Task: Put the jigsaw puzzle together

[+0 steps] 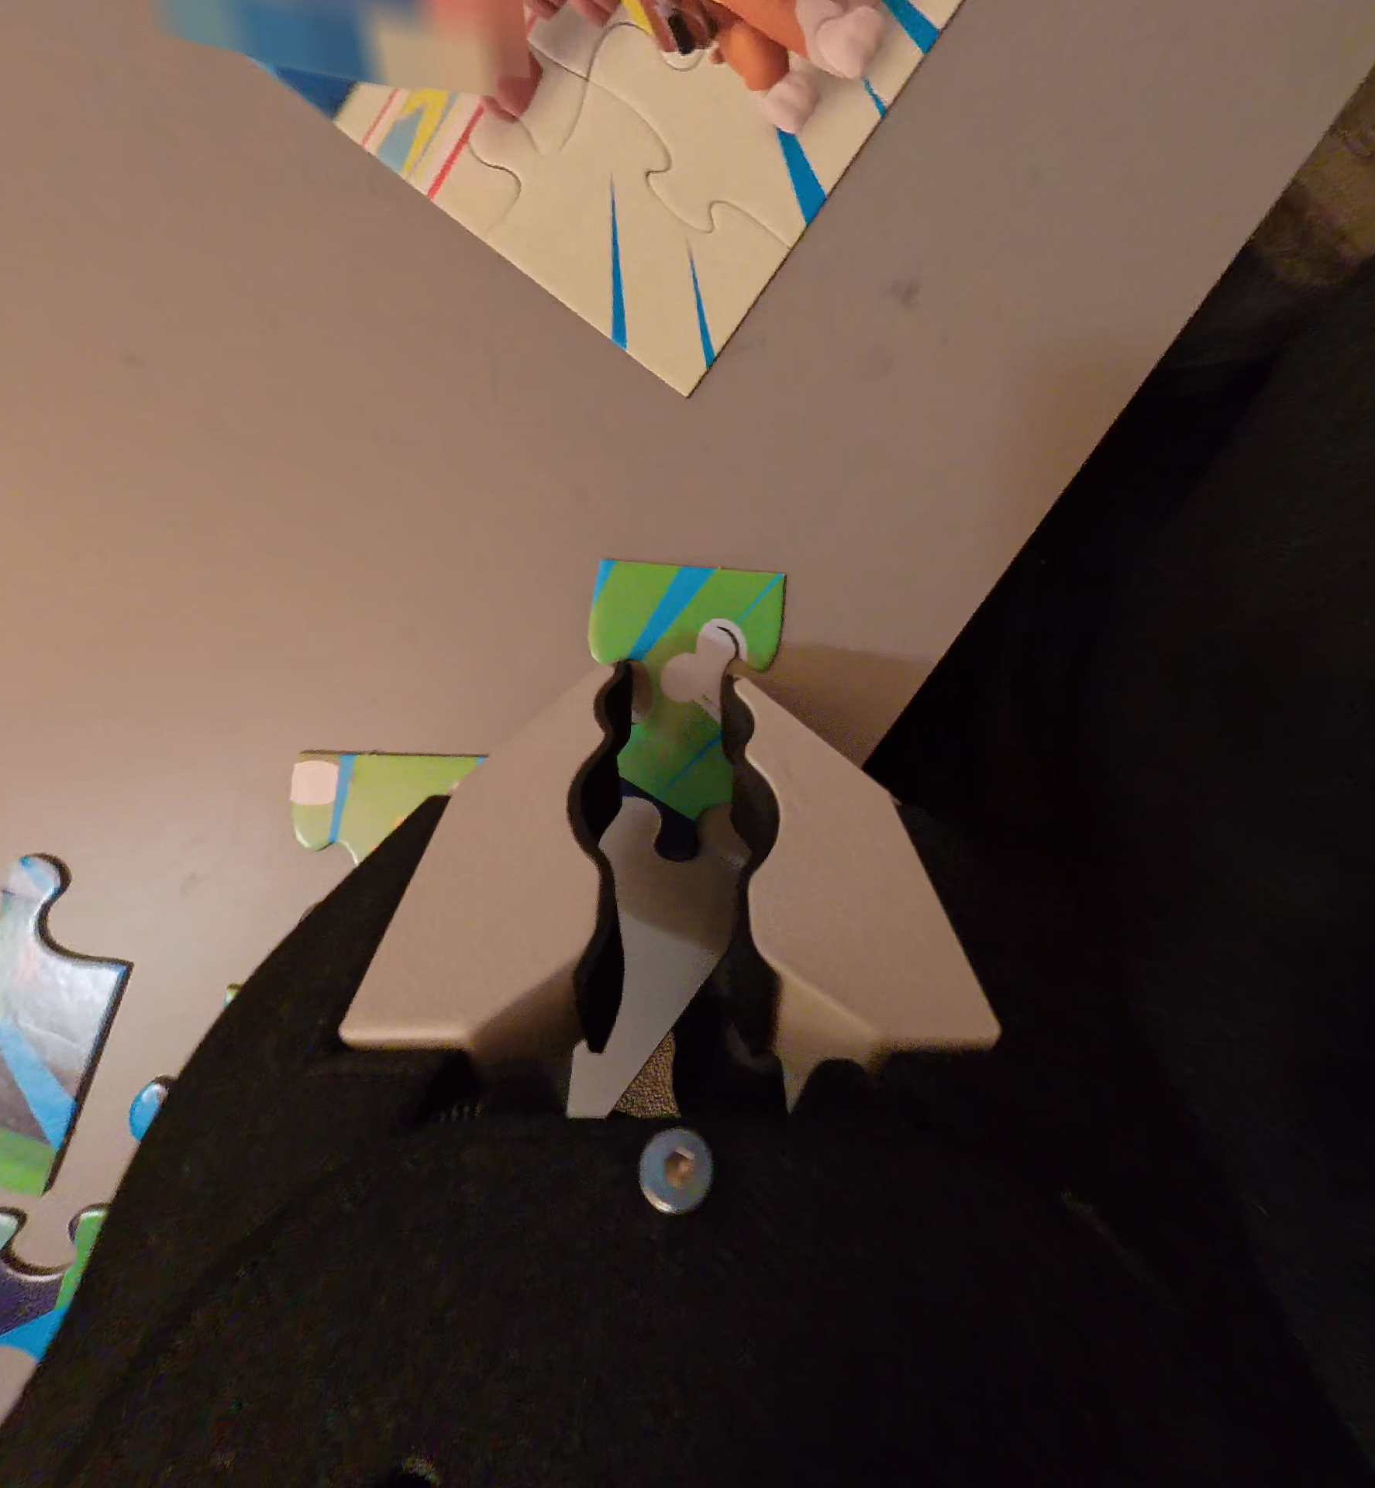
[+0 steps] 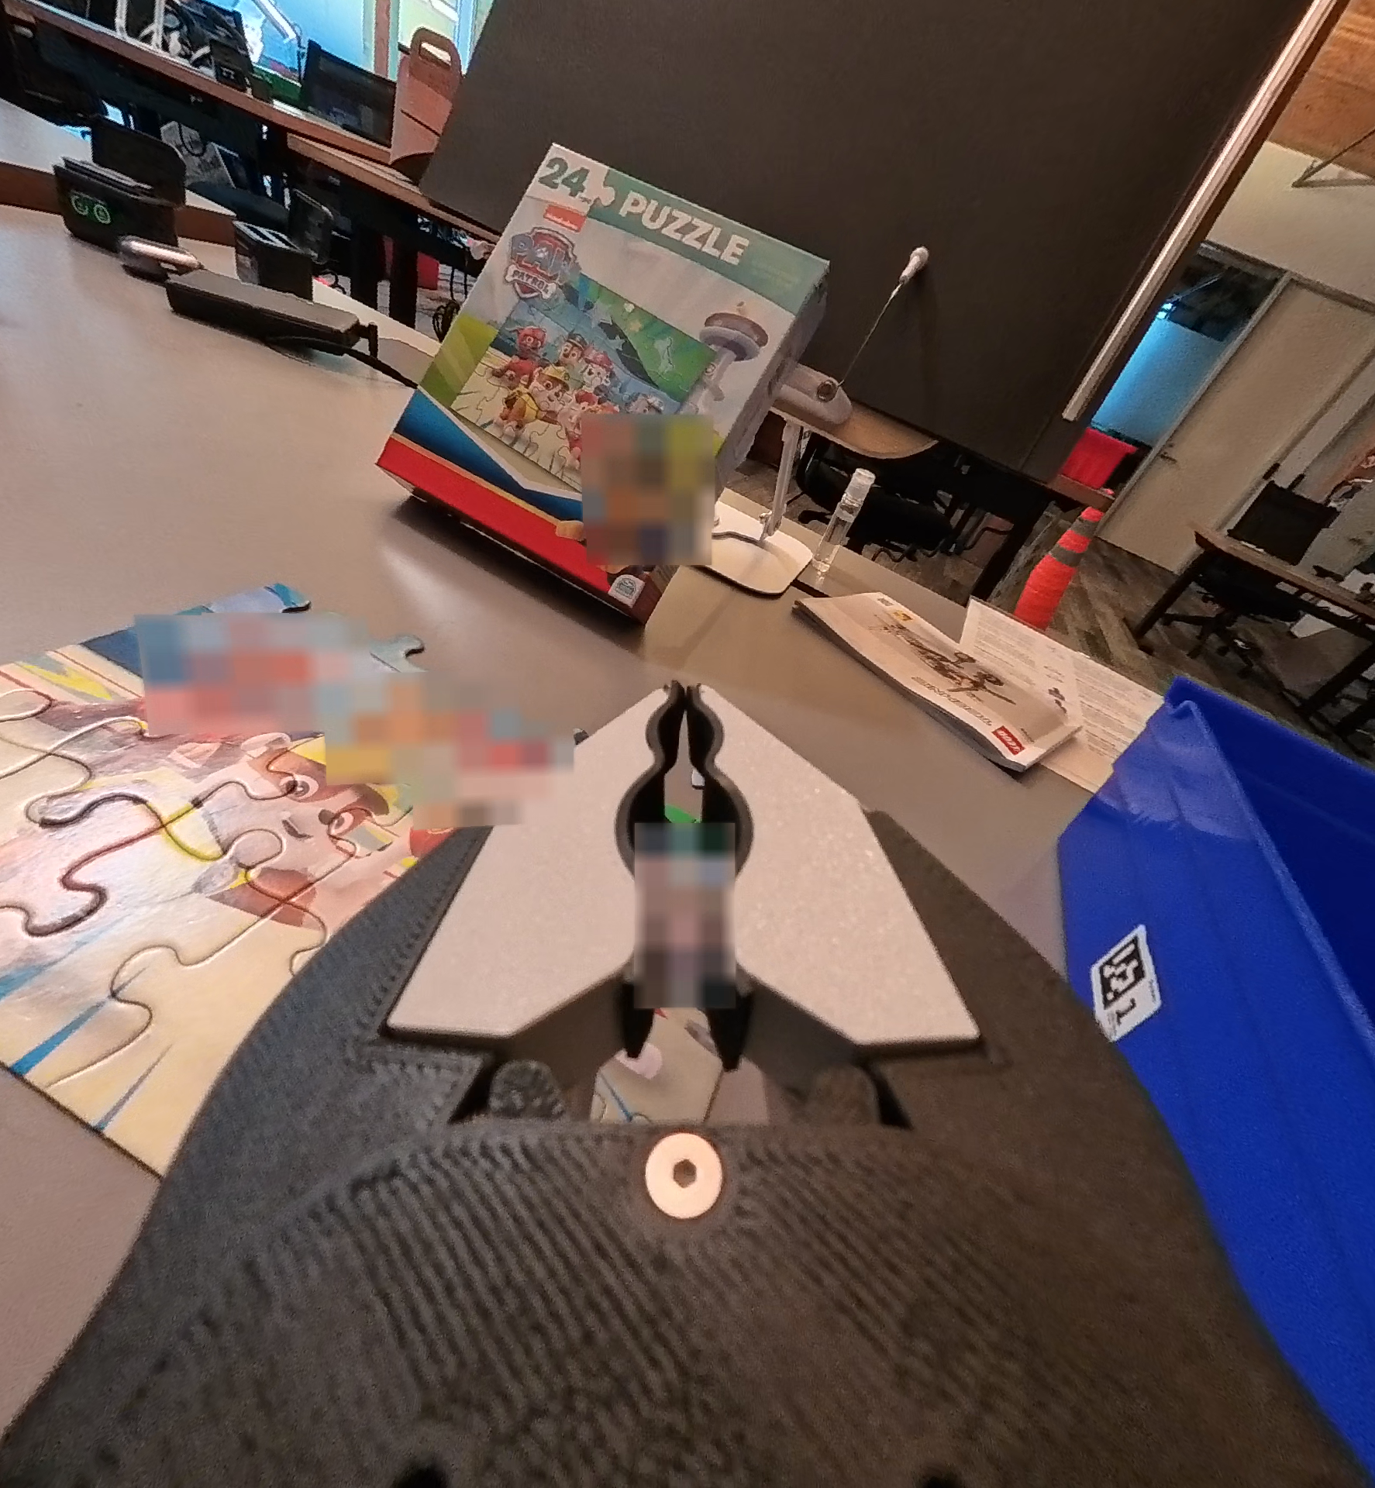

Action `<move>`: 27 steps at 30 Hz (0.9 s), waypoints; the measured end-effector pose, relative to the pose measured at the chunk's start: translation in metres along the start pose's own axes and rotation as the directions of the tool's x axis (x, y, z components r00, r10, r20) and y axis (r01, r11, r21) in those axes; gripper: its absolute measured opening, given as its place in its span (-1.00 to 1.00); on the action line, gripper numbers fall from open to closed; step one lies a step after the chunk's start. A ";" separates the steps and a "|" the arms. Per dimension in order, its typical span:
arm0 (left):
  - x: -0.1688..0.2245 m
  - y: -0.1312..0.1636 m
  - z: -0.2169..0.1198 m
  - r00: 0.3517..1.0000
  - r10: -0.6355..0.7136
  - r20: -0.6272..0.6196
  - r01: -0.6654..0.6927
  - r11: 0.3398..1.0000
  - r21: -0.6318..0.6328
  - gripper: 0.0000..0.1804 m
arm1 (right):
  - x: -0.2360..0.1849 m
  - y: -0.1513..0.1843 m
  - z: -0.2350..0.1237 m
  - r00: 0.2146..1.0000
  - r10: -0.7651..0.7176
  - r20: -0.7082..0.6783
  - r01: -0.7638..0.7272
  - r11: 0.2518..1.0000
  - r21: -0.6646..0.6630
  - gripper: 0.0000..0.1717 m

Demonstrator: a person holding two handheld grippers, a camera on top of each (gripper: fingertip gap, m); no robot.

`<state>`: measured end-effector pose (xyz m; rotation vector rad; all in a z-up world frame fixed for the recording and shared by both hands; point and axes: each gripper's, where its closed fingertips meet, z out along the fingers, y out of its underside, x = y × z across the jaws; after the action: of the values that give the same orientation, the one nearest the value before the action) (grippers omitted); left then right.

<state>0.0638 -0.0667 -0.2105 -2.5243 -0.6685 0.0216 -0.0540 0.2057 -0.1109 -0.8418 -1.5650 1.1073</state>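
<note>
The left hand-held gripper (image 1: 672,672) points down at a green and blue puzzle piece (image 1: 688,612) that lies flat on the gray tabletop (image 1: 265,483), in the middle of the left wrist view, close to the tabletop's dark edge. The piece sits right at the fingertips (image 1: 600,684) and sticks out past them, toward the top of the frame. Its narrow part runs back between the two fingers, so its long side lines up with them. The fingers stand a little apart with the piece between them. I cannot tell if they squeeze it or only sit around it.

The right hand-held gripper (image 2: 686,694) is clenched, with its tips pressed together. Something green shows farther back between its fingers, but a blur patch hides most of it, so I cannot tell if it grips that. It hangs over the tabletop and points at the upright puzzle box (image 2: 628,322). The left one is much nearer to the green piece.

Counting: one joined-up puzzle picture (image 1: 668,177) at the top of the left wrist view. One more green piece (image 1: 370,797) lies left of the fingers. A few loose pieces (image 1: 16,1014) are at the lower left. In the right wrist view there is one blue bin (image 2: 1272,926) at the right and one booklet (image 2: 950,684) beyond it.
</note>
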 end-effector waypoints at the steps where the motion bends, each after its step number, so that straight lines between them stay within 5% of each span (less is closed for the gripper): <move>1: -0.001 0.000 0.000 1.000 -0.004 0.011 0.004 1.000 0.000 -0.81 | 0.000 0.000 0.000 1.000 -0.002 0.001 0.002 1.000 0.000 -1.00; 15: -0.004 0.000 0.001 0.997 -0.026 0.073 0.028 0.999 -0.030 -0.83 | -0.002 -0.004 -0.003 1.000 -0.016 -0.001 0.016 1.000 0.019 -1.00; 22: 0.004 -0.017 -0.007 0.998 -0.061 0.011 0.060 0.996 0.071 -1.00 | -0.003 -0.005 -0.003 1.000 -0.020 0.004 0.020 1.000 0.024 -1.00; 27: -0.015 -0.014 -0.014 0.992 -0.068 0.102 0.060 0.995 0.078 -0.79 | -0.005 -0.005 -0.002 0.999 -0.031 0.007 0.031 0.999 0.021 -1.00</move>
<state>0.0459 -0.0706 -0.1931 -2.4419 -0.7753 0.1544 -0.0504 0.1998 -0.1081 -0.7978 -1.5653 1.1036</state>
